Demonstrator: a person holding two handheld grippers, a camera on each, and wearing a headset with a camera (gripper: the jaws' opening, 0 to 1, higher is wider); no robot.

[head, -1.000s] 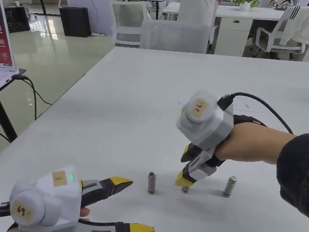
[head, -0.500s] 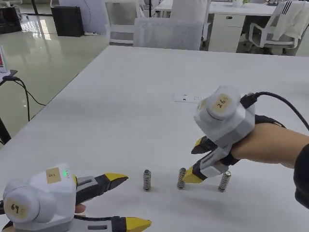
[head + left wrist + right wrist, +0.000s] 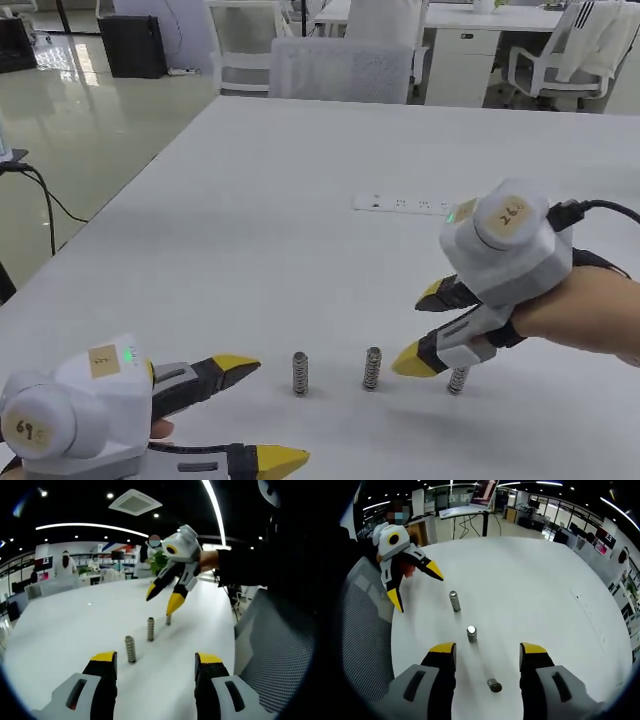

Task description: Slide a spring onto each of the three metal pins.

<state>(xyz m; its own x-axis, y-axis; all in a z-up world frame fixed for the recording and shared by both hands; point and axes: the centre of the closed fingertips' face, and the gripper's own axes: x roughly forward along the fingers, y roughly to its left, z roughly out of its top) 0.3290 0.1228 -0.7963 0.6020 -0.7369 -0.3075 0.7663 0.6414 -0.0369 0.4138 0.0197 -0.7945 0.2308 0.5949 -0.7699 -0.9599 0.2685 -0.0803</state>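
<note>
Seemingly, rightmost spring sits beneath right claw.

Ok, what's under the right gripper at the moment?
The rightmost spring, upright on the table, apart from the open, empty right gripper. The lower jaw covers its top in the head view, and the coils hide what is inside.

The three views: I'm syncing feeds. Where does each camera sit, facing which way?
Head view: on the headset, facing forward and down at the table; left gripper, right gripper and a hand show.
Left gripper view: on the left gripper, facing past its open jaws along the springs toward the right gripper.
Right gripper view: on the right gripper, past its open jaws, facing the left gripper.
Both gripper views share all three springs.
</note>
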